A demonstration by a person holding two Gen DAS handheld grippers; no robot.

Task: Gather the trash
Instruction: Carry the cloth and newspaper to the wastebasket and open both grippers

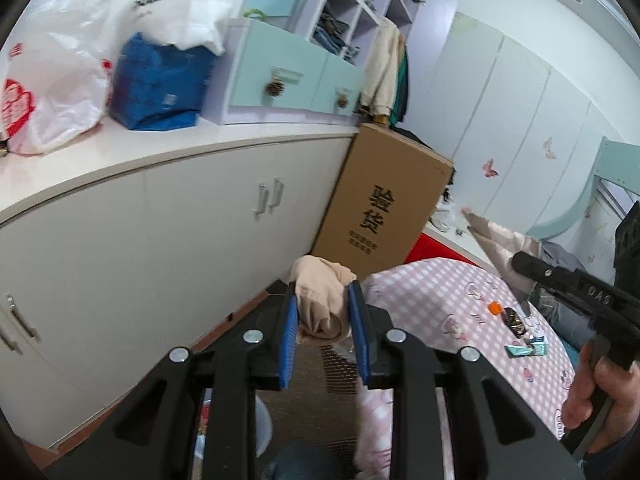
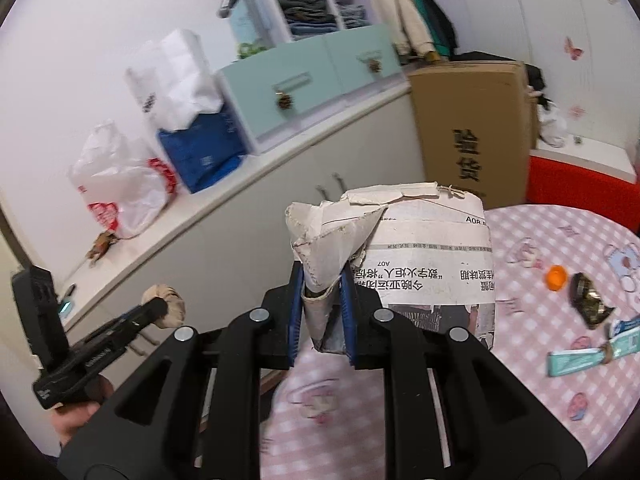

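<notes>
The round table under a pink checked cloth (image 2: 540, 380) carried an orange bottle cap (image 2: 556, 277), a crumpled dark foil wrapper (image 2: 588, 300) and a teal wrapper (image 2: 580, 358). The right gripper (image 2: 322, 312) clamped a folded newspaper container (image 2: 420, 256) above it. The left gripper (image 1: 323, 330) squeezed a beige fabric wad (image 1: 320, 300) off the table's edge.

Showing: one orange cap (image 2: 556, 277), one dark wrapper (image 2: 588, 300), two teal wrappers (image 2: 576, 361), one newspaper bag (image 2: 420, 256), one beige wad (image 1: 320, 304).
</notes>
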